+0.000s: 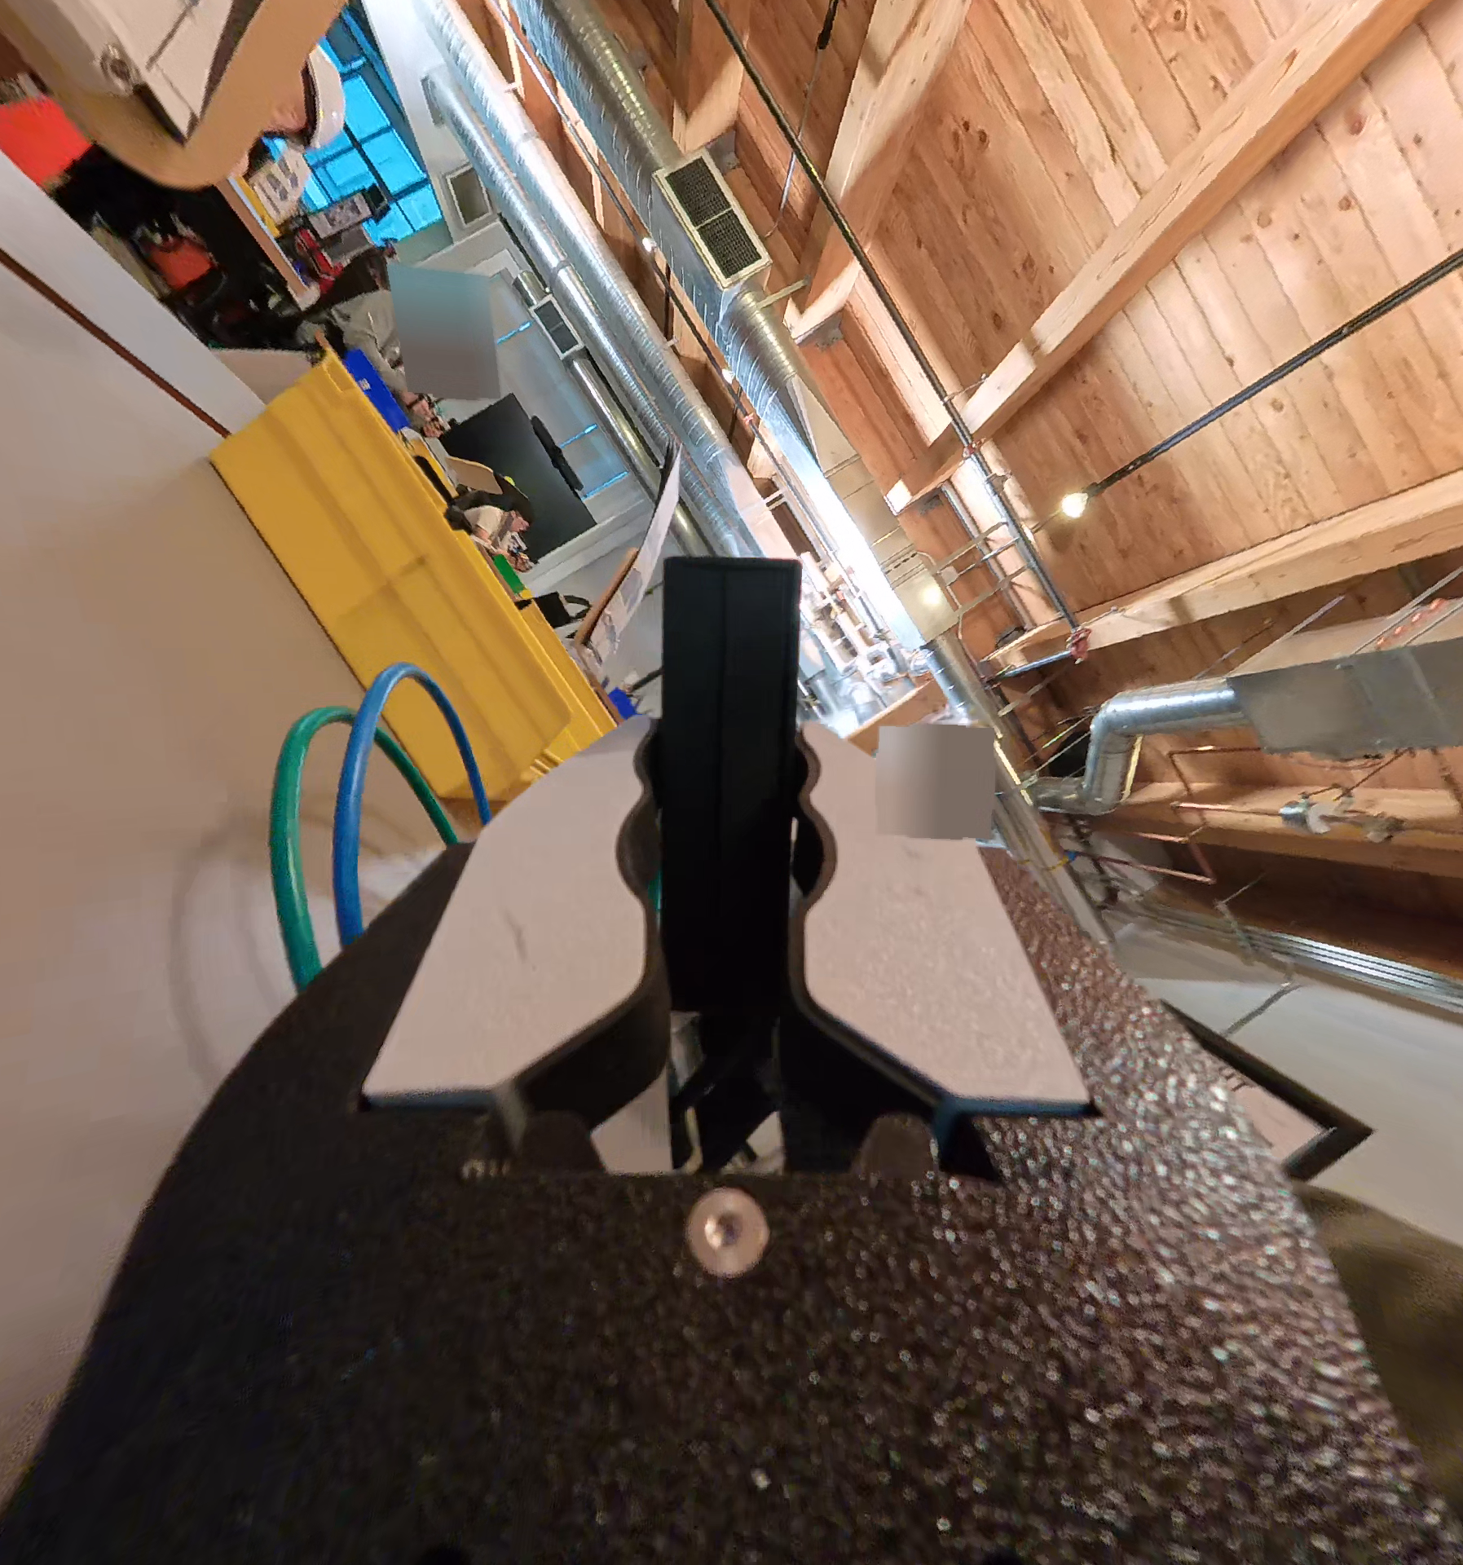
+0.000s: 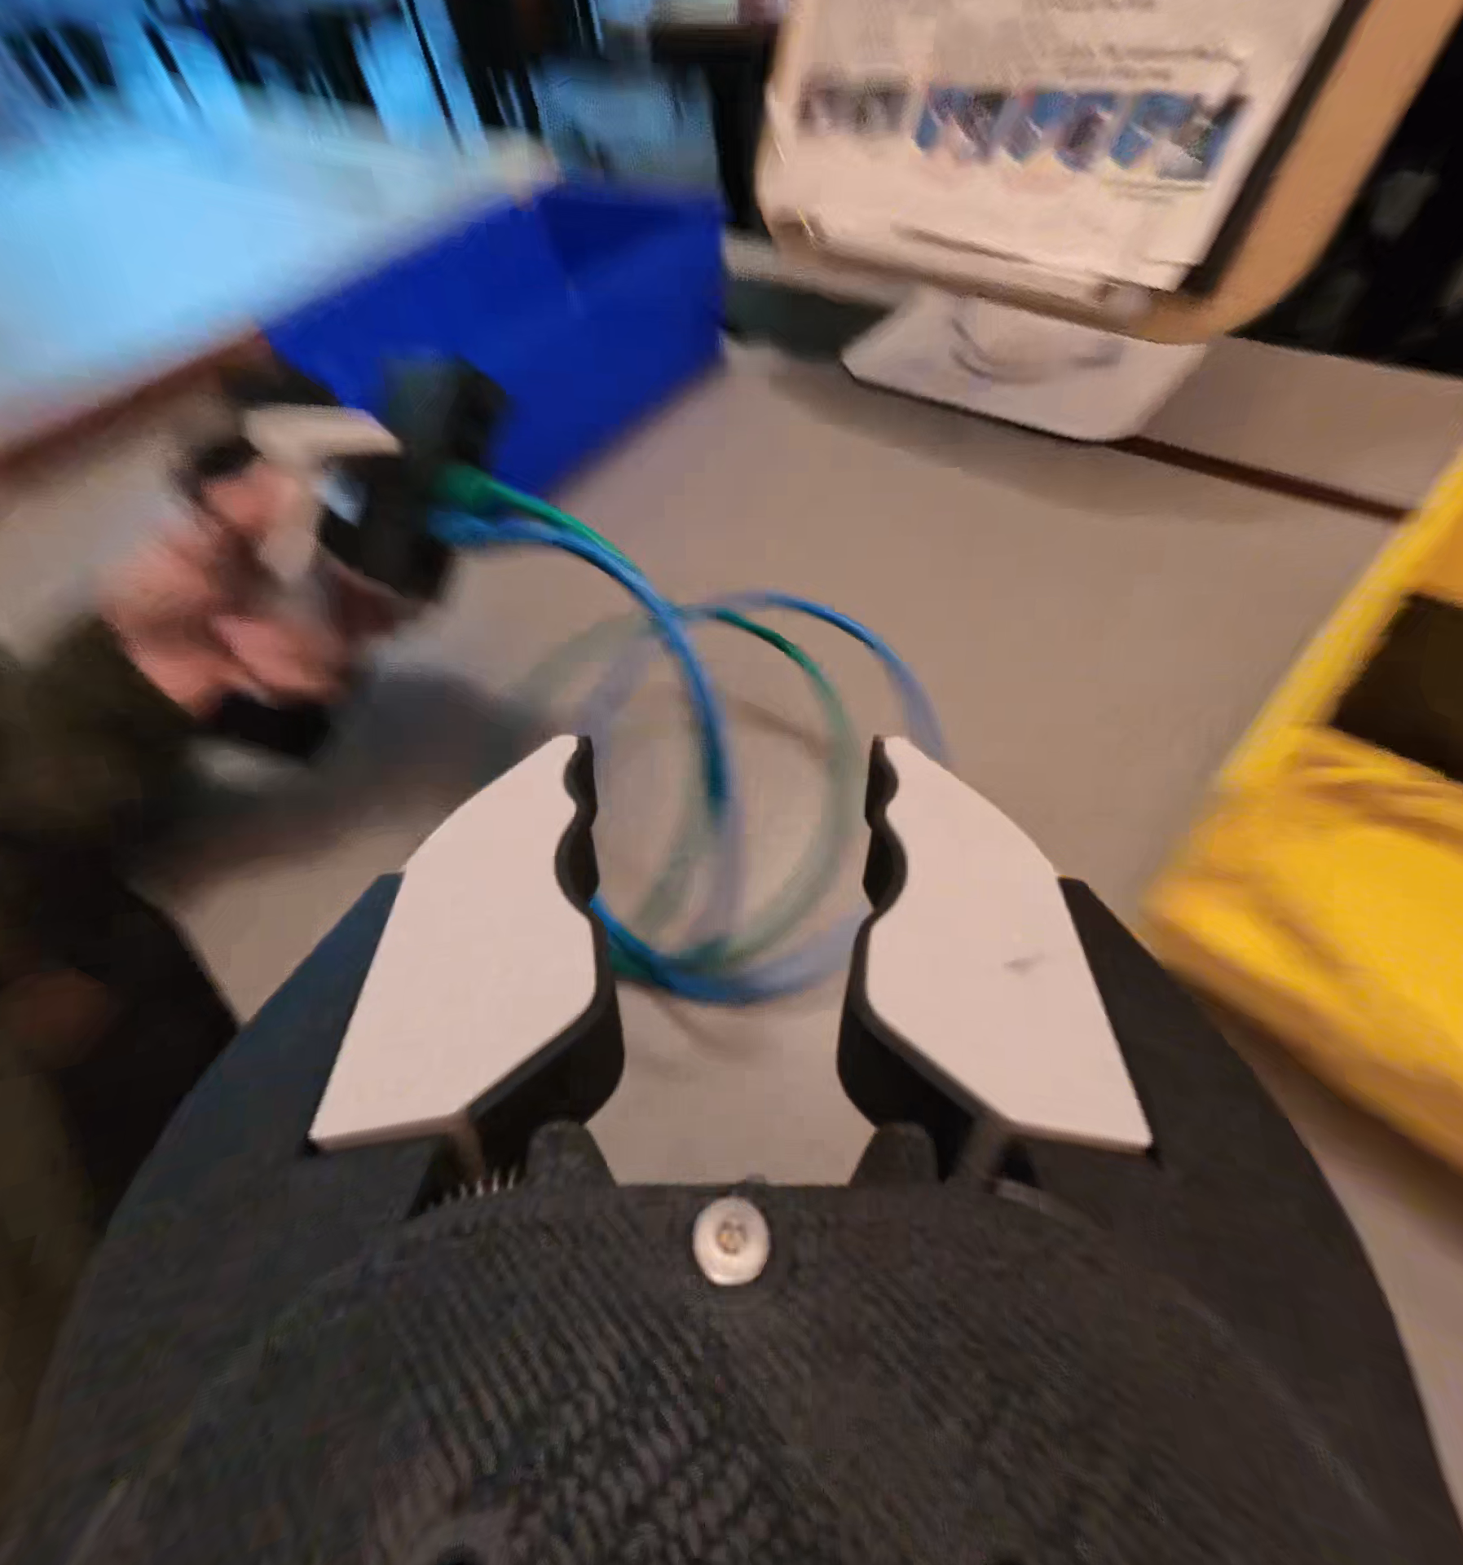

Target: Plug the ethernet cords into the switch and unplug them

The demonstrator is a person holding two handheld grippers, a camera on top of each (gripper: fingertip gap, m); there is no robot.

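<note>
My left gripper [image 1: 728, 754] is shut on the black switch [image 1: 728, 720], which stands on end between its fingers, tilted up toward the ceiling. A green cord [image 1: 287, 847] and a blue cord [image 1: 347, 813] loop beside it on the left. In the right wrist view, which is motion-blurred, the left gripper [image 2: 321, 474] holds the switch [image 2: 423, 474] above the table. The green cord [image 2: 491, 495] and the blue cord [image 2: 541, 538] are plugged into it. Both cords loop down between my right gripper's [image 2: 732, 754] fingers. That gripper is open and holds nothing.
A yellow bin [image 2: 1346, 847] stands at the right of the grey table [image 2: 1007, 550], also in the left wrist view [image 1: 406, 576]. A blue bin [image 2: 558, 313] sits at the back left. A white stand with papers [image 2: 1016, 254] is at the back.
</note>
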